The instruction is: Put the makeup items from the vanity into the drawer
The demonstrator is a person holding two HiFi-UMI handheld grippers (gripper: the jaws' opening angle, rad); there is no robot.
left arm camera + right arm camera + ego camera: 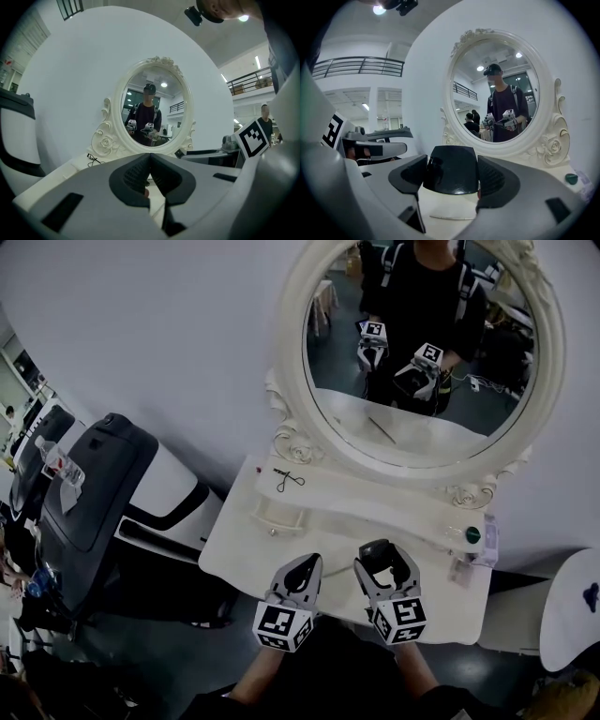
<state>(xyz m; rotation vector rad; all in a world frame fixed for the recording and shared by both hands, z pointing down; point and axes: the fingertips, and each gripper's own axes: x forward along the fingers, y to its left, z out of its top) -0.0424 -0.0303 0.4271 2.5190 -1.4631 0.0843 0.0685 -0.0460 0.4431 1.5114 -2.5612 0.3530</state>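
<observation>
The grey left gripper and right gripper have black pads and square-marker cubes

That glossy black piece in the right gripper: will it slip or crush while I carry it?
The black piece looks hard and glossy, so it is probably slippery, though the right gripper has ribbed pads on both its sides. It shows no dent under the jaws, so it is likely rigid. Its sides taper, so a harder squeeze might pop it out.

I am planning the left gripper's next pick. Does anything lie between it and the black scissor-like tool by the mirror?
Nothing visible does. Only bare white vanity top lies between the left gripper, jaws shut and empty, and the scissor-like tool at the mirror's base.
</observation>
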